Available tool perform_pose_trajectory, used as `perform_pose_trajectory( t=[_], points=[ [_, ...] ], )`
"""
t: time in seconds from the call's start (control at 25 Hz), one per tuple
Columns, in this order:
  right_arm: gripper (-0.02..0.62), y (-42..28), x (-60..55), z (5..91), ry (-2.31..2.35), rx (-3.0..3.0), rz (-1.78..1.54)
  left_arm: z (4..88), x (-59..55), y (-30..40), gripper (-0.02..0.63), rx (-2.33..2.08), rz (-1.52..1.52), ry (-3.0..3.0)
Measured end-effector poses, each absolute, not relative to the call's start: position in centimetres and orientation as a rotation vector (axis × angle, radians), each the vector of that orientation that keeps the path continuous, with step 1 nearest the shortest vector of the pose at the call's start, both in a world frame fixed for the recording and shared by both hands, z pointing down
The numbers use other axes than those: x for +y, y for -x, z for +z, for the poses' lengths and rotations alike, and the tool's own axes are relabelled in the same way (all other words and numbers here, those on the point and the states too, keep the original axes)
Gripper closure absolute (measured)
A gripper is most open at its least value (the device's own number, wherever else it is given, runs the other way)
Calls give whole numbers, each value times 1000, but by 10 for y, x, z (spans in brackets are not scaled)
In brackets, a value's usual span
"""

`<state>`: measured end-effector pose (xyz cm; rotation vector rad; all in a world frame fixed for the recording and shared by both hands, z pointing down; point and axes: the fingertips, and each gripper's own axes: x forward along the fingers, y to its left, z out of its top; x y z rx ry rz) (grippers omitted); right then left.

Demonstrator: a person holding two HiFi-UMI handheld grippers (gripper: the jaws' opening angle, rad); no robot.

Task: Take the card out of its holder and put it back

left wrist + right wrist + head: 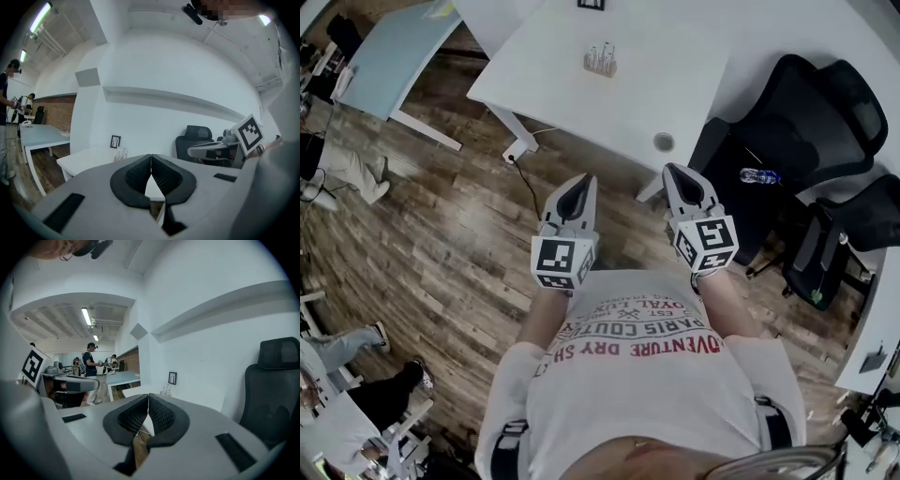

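Jaws together on nothing: left gripper (584,180) and right gripper (671,171), short of the table (572,89).
The card holder (601,60) stands on the table; its card is likely light, thin and slick, so pinch the top edge.

1. Card holder (600,61): small, with a tan base and pale, clear-looking uprights.
2. It stands upright on the white table (609,117), toward the table's far side, with nothing touching it.
3. A small dark-framed sign (591,4) sits behind it at the table's far edge, near but apart.
4. Card: too small at this range to tell from the holder's uprights.
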<state>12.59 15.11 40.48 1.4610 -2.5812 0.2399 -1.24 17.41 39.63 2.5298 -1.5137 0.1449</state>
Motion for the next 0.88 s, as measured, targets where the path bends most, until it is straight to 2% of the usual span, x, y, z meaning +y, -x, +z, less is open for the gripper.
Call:
perform_pose_trajectory(
  t=[0.4, 0.88],
  points=[
    [571, -19, 47, 409, -1582, -2509, 280, 403, 54, 126, 581, -1410, 156, -2543],
    [571, -10, -44, 437, -1593, -2498, 358, 434, -33, 137, 581, -1372, 199, -2501]
  ],
)
